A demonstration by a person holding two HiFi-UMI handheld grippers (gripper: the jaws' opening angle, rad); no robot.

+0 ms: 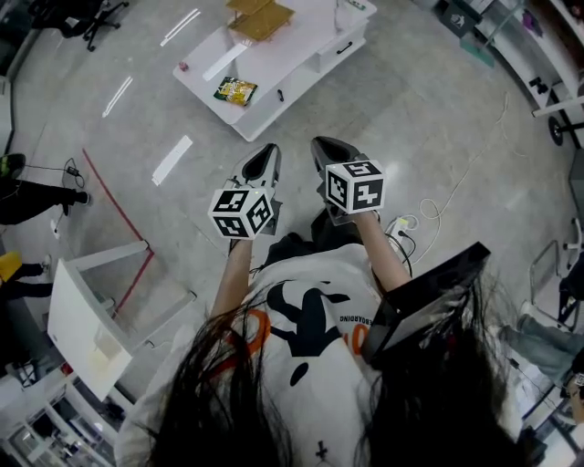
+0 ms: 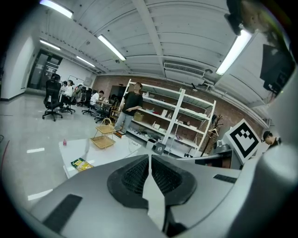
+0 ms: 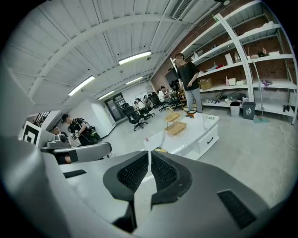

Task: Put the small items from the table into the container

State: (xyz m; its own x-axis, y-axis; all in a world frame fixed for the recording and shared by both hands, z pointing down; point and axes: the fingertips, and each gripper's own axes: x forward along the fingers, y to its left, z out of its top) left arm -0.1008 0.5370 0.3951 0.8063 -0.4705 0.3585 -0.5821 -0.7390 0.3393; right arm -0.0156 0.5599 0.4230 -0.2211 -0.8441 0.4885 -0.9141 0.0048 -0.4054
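looks like nothing's started yet, left gripper (image 1: 266, 155) and right gripper (image 1: 327, 150) both shut and empty, yellow packet (image 1: 235, 90) and other bits sitting on the white table (image 1: 292, 55) near the basket (image 1: 260, 18)

Grey glossy floor (image 1: 411, 109), ceiling lights mirrored in it. White open shelving rack (image 2: 181, 121) against brick wall (image 2: 221, 119). Left of rack: black office chairs (image 2: 52, 104), seated people (image 2: 98, 97). Above rack: white ribbed ceiling (image 2: 186, 28), long light strips (image 2: 111, 47), air vent (image 2: 184, 69). Low white surface (image 2: 122, 148) in front of rack. White cable (image 1: 456, 196) trailing on floor.
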